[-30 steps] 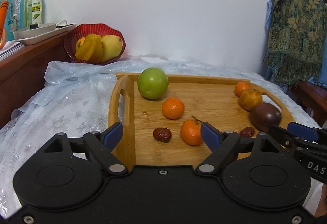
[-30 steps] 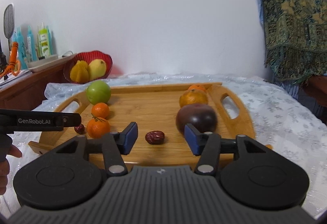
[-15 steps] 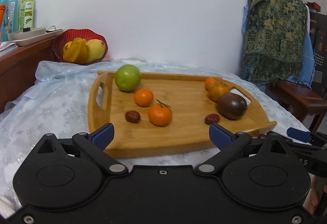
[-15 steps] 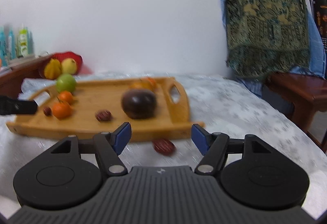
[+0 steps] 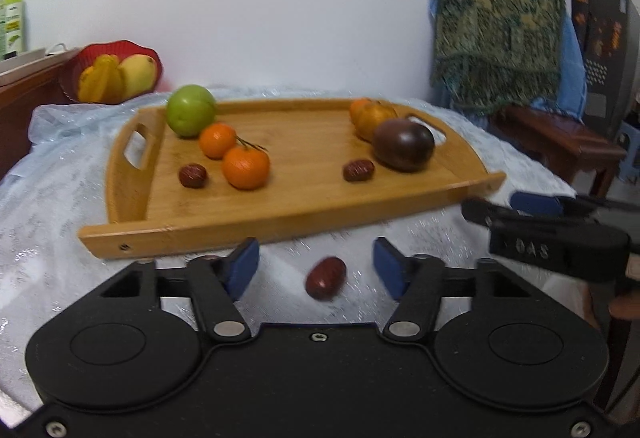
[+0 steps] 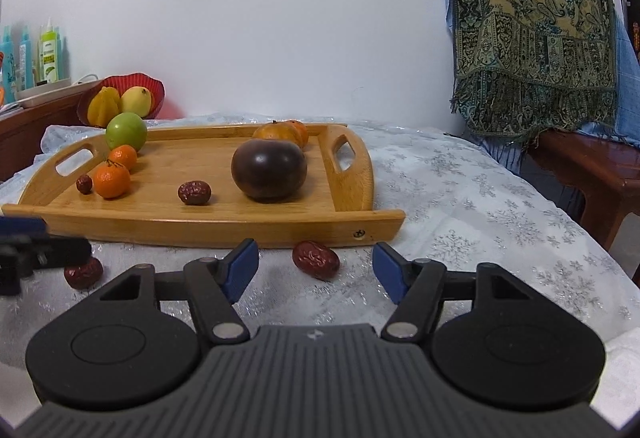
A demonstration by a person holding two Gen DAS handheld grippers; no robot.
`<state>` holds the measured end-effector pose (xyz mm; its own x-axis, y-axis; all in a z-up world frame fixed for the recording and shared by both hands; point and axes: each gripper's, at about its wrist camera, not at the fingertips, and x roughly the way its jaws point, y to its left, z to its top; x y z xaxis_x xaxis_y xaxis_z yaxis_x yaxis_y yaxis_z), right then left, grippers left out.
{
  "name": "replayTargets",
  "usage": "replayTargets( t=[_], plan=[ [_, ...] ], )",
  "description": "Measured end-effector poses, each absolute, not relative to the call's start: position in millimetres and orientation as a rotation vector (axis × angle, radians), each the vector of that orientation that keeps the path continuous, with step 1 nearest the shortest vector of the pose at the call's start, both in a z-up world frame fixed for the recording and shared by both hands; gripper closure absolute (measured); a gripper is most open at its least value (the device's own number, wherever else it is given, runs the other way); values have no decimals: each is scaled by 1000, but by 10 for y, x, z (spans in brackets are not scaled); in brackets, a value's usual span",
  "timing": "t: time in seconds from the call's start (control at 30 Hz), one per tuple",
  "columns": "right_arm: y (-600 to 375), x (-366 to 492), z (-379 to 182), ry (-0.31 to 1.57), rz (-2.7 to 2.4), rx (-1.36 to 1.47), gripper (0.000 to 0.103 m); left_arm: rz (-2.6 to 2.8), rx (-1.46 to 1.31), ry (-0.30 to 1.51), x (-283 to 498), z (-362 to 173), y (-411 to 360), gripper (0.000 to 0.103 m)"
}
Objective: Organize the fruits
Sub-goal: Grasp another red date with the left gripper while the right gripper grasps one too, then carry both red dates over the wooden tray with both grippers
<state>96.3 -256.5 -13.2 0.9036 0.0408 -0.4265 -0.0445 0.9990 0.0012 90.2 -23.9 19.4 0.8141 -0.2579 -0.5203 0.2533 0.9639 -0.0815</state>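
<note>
my left claw [image 5: 316, 264] is closing around a red date [image 5: 325, 277] lying on the tablecloth [image 5: 48, 206] before the wooden tray [image 5: 280, 222], pads not pressing it. only my right camera shows a second date [image 6: 316, 259] between my right claw [image 6: 316, 264], whose spread jaws are closing, not touching it. fruit sits on the tray.

Both hand-held grippers [image 5: 315, 266] [image 6: 315, 264] closing, unclamped
</note>
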Motion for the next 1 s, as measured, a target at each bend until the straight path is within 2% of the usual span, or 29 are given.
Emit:
replayTargets(
  t=[0.2,0.3,0.4,0.67,0.73,0.83,1.0],
  plan=[
    [-2562,1046,-202,491,35,7,42,-300,11,591,924,118,-298,70],
    [-2589,1054,-217,498,33,25,46,-306,14,606,939,91,-301,74],
    [-2589,1054,-232,499,31,26,51,-308,16,615,956,74,-311,76],
    [-2543,1061,-222,488,54,9,55,-308,19,611,965,61,-322,81],
    [-2536,1066,-224,491,50,6,64,-305,11,608,957,63,-317,81],
    [-2532,1073,-224,492,42,5,70,-306,0,597,949,83,-309,82],
    [-2510,1050,-209,477,31,-7,72,-306,7,565,916,138,-310,82]
  ],
)
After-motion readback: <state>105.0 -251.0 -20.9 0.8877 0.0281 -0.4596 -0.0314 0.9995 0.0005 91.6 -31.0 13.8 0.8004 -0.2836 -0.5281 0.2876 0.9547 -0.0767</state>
